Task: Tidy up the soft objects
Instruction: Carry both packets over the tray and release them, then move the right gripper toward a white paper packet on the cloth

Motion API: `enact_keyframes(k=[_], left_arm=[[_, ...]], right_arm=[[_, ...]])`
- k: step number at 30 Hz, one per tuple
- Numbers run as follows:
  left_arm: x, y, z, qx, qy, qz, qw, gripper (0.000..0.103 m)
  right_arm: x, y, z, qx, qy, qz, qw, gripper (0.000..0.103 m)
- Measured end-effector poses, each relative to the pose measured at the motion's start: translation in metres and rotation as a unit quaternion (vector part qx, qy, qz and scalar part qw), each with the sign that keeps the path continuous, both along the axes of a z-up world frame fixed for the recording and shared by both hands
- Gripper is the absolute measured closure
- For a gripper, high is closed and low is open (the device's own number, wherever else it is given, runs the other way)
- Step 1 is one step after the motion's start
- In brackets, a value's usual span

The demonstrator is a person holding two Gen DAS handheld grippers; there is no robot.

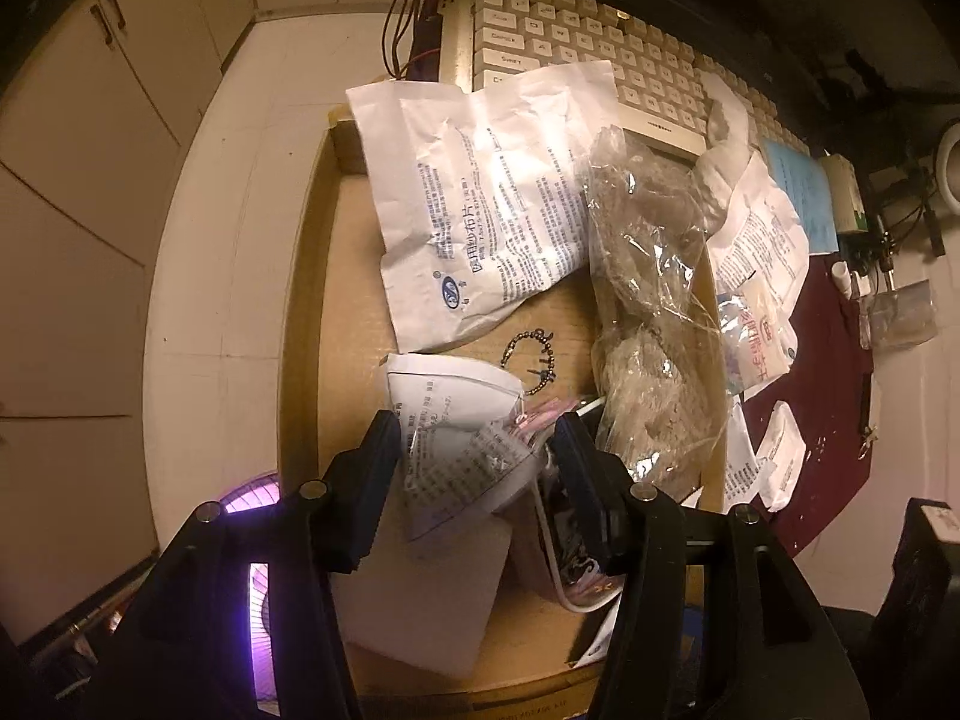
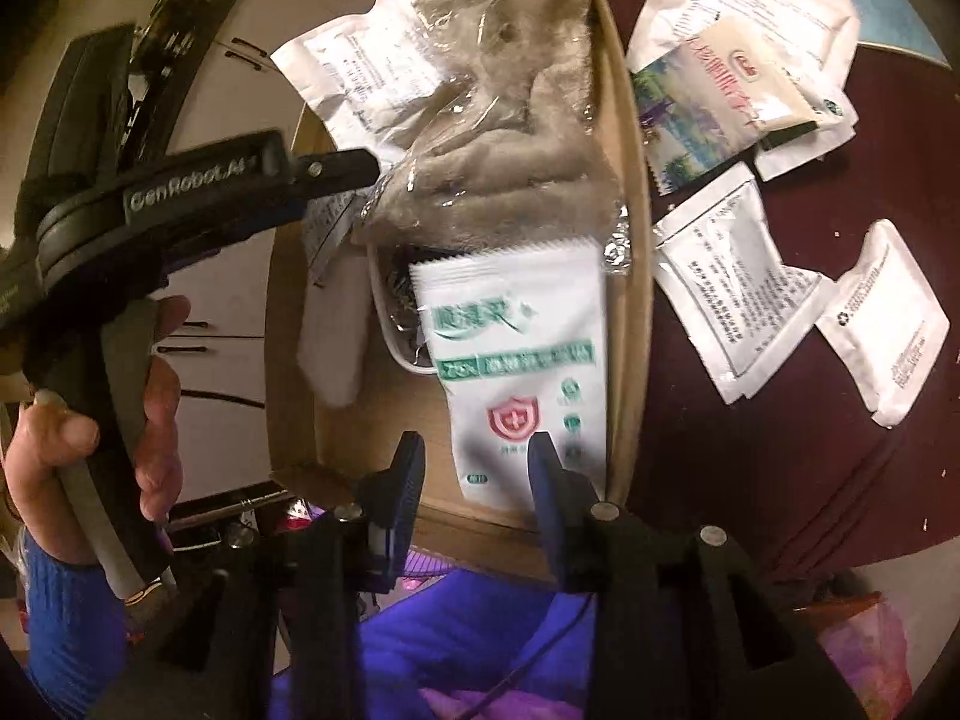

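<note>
Box [image 2: 630, 276], one fur bag [image 2: 498, 138], two grippers

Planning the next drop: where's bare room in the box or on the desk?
In the cardboard box, bare floor runs along the left wall beside the big white packet, plus a small patch around the bead chain. The dark red mat is bare below the scattered sachets. Crowded: the box's right side under the clear plastic bag and near both claws.
</note>
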State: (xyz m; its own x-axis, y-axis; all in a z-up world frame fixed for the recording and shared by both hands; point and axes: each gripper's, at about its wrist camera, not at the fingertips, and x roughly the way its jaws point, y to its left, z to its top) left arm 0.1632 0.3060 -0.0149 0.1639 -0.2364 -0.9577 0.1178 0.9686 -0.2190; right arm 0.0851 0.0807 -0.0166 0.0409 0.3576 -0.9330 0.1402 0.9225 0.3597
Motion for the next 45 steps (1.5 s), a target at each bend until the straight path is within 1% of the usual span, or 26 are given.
enact_keyframes(k=[3,8,9,11,13,15,17,20,23,25,27,30,31,33,34,36,37,40,41,44,45], left_arm=[[-0.003,0.000,0.004,-0.006,-0.004,0.003,1.0000,0.049],[-0.009,0.001,0.016,0.002,-0.013,0.001,0.9999,0.049],[-0.010,0.001,0.019,0.002,-0.016,0.000,0.9999,0.049],[-0.011,-0.001,0.026,0.003,-0.021,-0.003,0.9998,0.049],[-0.010,-0.007,0.033,0.002,-0.026,-0.012,0.9996,0.049],[-0.009,-0.018,0.038,0.002,-0.030,-0.023,0.9993,0.049],[-0.009,-0.031,0.043,-0.006,-0.033,-0.037,0.9988,0.049],[-0.010,-0.058,0.046,-0.012,-0.033,-0.069,0.9970,0.049],[-0.009,-0.089,0.047,-0.008,-0.034,-0.104,0.9940,0.049],[-0.008,-0.107,0.046,-0.008,-0.031,-0.125,0.9916,0.049],[-0.008,-0.123,0.045,0.000,-0.030,-0.143,0.9893,0.049],[-0.005,-0.141,0.041,0.016,-0.030,-0.172,0.9845,0.049],[-0.003,-0.147,0.039,0.010,-0.036,-0.178,0.9832,0.049],[0.003,-0.155,0.035,0.028,-0.039,-0.195,0.9796,0.049],[0.006,-0.160,0.033,0.037,-0.042,-0.205,0.9772,0.049],[0.011,-0.168,0.029,0.050,-0.049,-0.224,0.9720,0.049],[0.013,-0.172,0.027,0.059,-0.053,-0.235,0.9688,0.049],[0.020,-0.184,0.019,0.068,-0.061,-0.263,0.9605,0.049],[0.023,-0.188,0.015,0.070,-0.063,-0.273,0.9573,0.049],[0.027,-0.198,0.006,0.068,-0.063,-0.305,0.9479,0.049],[0.027,-0.202,0.002,0.071,-0.064,-0.323,0.9415,0.049]], right_arm=[[-0.002,-0.012,0.007,0.000,-0.005,-0.009,1.000,0.068],[-0.002,-0.038,0.022,-0.001,-0.017,-0.041,0.999,0.067],[-0.003,-0.046,0.023,-0.002,-0.020,-0.054,0.998,0.067],[-0.005,-0.065,0.026,-0.007,-0.026,-0.080,0.996,0.058],[-0.011,-0.083,0.031,-0.017,-0.032,-0.108,0.993,0.056],[-0.018,-0.108,0.030,-0.025,-0.031,-0.144,0.989,0.056],[-0.025,-0.134,0.027,-0.034,-0.027,-0.180,0.983,0.056],[-0.031,-0.170,0.025,-0.041,-0.007,-0.230,0.972,0.055],[-0.031,-0.199,0.023,-0.030,0.006,-0.260,0.965,0.054],[-0.032,-0.208,0.017,-0.046,0.015,-0.274,0.960,0.050],[-0.029,-0.218,0.008,-0.054,0.025,-0.294,0.954,0.050],[-0.019,-0.220,-0.003,-0.037,0.032,-0.323,0.945,0.050],[-0.014,-0.219,-0.004,-0.037,0.029,-0.329,0.943,0.049],[0.001,-0.211,-0.008,-0.051,0.024,-0.329,0.943,0.045],[0.007,-0.207,-0.010,-0.062,0.028,-0.330,0.942,0.041],[0.015,-0.198,-0.016,-0.065,0.040,-0.336,0.939,0.040],[0.018,-0.194,-0.020,-0.069,0.048,-0.329,0.940,0.039],[0.030,-0.180,-0.025,-0.131,0.050,-0.287,0.948,0.039],[0.030,-0.179,-0.025,-0.141,0.047,-0.275,0.950,0.039],[0.028,-0.184,-0.024,-0.121,0.037,-0.274,0.953,0.039],[0.028,-0.186,-0.024,-0.115,0.037,-0.274,0.954,0.039]])
